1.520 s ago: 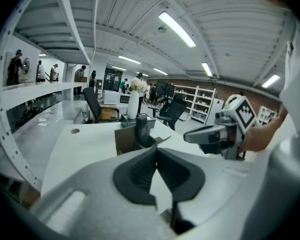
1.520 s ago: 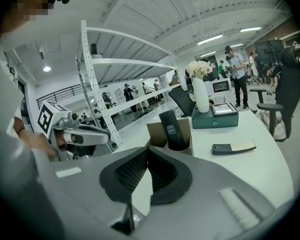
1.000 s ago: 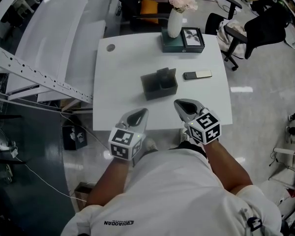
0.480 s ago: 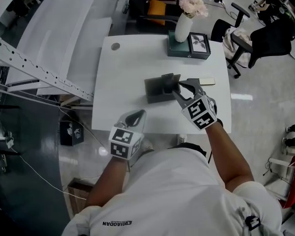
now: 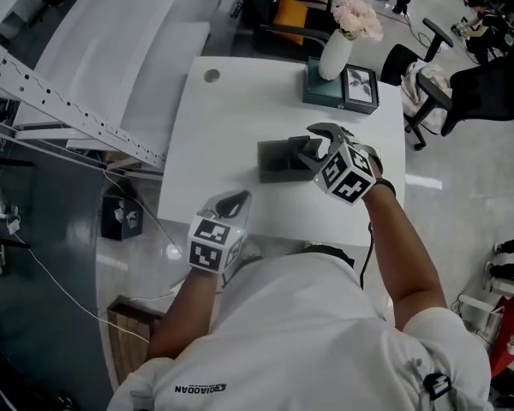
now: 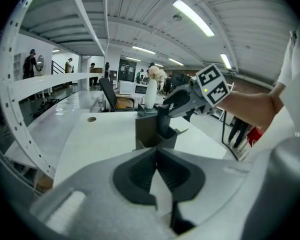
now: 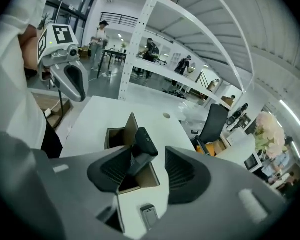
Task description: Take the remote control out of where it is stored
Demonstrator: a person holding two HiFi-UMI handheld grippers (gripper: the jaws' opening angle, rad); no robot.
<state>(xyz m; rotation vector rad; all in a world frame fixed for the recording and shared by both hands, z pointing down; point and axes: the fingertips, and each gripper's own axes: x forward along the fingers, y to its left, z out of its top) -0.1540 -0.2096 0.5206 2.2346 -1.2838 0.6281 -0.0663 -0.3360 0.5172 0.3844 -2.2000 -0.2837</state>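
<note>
Remote control [image 7: 142, 145] stands upright in the dark grey holder [image 7: 131, 127] near the middle of the white table [image 5: 210, 157], and we see its top poking above the rim. Right gripper [image 7: 151, 156] is over it. Its jaws are wide apart and have just been opening, with the remote's top between them, not squeezed. Left gripper [image 6: 156, 154] is at the table's near edge, jaws pressed together. We note a flat handset [image 7: 149, 217] lying just beside the holder. Vase of flowers [image 5: 336, 50] and framed picture [image 5: 361, 88] sit at the far edge.
</note>
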